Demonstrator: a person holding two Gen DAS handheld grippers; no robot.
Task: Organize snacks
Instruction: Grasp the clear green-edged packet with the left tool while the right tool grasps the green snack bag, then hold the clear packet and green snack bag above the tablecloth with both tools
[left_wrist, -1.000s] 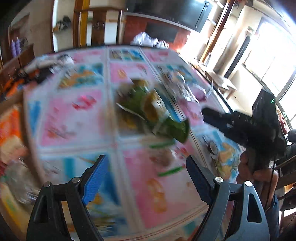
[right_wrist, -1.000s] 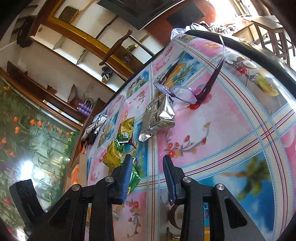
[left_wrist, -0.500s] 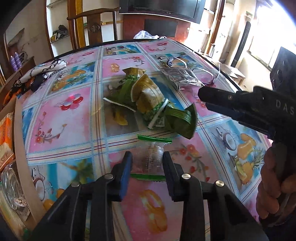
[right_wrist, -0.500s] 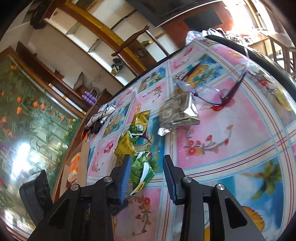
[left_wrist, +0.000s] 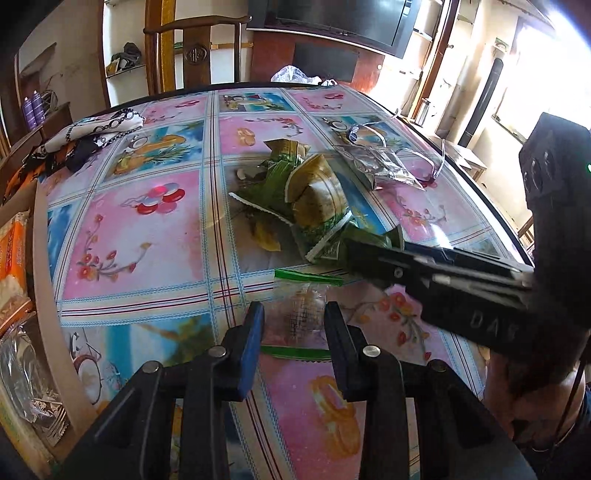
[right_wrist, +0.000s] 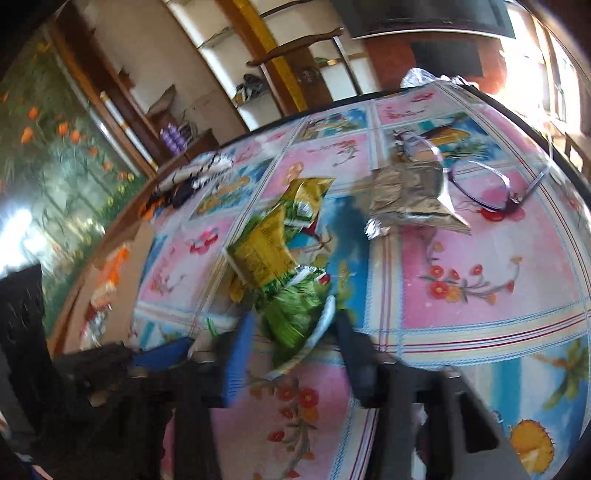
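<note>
A clear snack packet with green edges (left_wrist: 301, 310) lies on the flowered tablecloth (left_wrist: 147, 236). My left gripper (left_wrist: 295, 326) is shut on it, one pad on each side. Just beyond it is a heap of green and gold snack packets (left_wrist: 314, 195). My right gripper (left_wrist: 352, 251) reaches in from the right to the heap's near end. In the blurred right wrist view a green packet (right_wrist: 291, 310) runs between the fingers of the right gripper (right_wrist: 293, 350), whose jaws are closing on it. A gold packet (right_wrist: 266, 251) lies behind it.
A crumpled silver packet (right_wrist: 410, 199) and a pair of glasses (right_wrist: 491, 184) lie further right. A patterned cloth (left_wrist: 99, 129) sits at the far left corner. An open box of snacks (left_wrist: 14, 258) stands off the table's left edge. A chair (left_wrist: 195, 55) stands behind.
My left gripper has shut on the clear packet and stayed there. My right gripper has swung left and rolled, and the green packet now sits between its fingers.
</note>
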